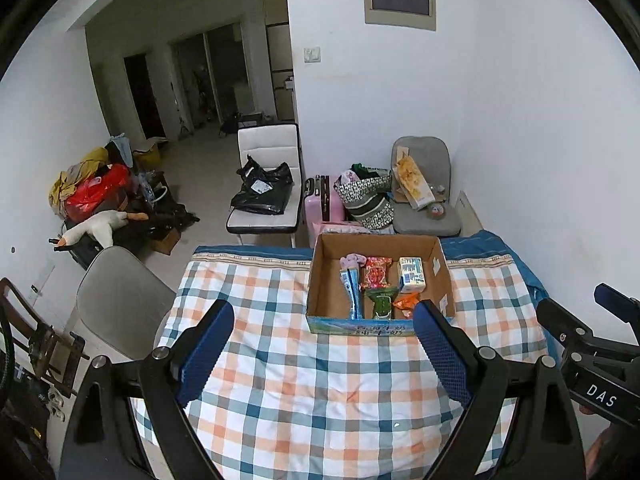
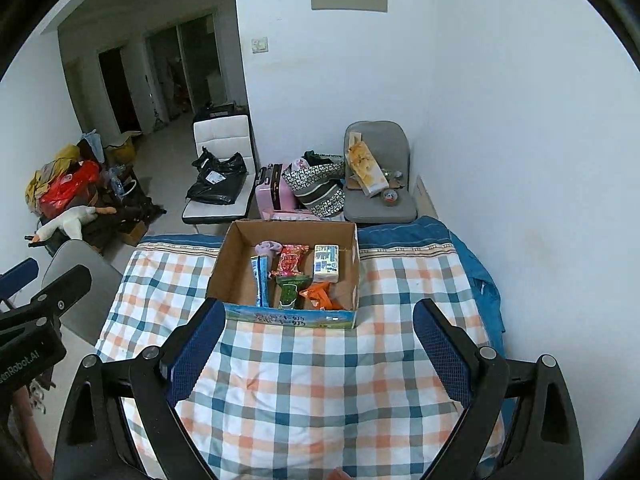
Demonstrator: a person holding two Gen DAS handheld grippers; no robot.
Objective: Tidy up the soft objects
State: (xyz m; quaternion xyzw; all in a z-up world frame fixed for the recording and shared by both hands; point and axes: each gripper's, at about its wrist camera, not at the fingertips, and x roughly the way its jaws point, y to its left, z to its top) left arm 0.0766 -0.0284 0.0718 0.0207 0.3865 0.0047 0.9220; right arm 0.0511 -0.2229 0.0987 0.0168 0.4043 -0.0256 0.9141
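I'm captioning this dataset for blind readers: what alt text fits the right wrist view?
An open right gripper hovers over a plaid quilt, facing a cardboard box holding soft snack packets and a tissue pack. Cluttered chairs stand behind.

Two fisheye views, each looking forward and down along its own tool's fingers, from close above a checked quilt [image 1: 304,392]. Both share the cardboard box [image 1: 320,280] ahead: right of centre for the left tool [image 1: 324,344], left of centre for the right tool [image 2: 316,340].
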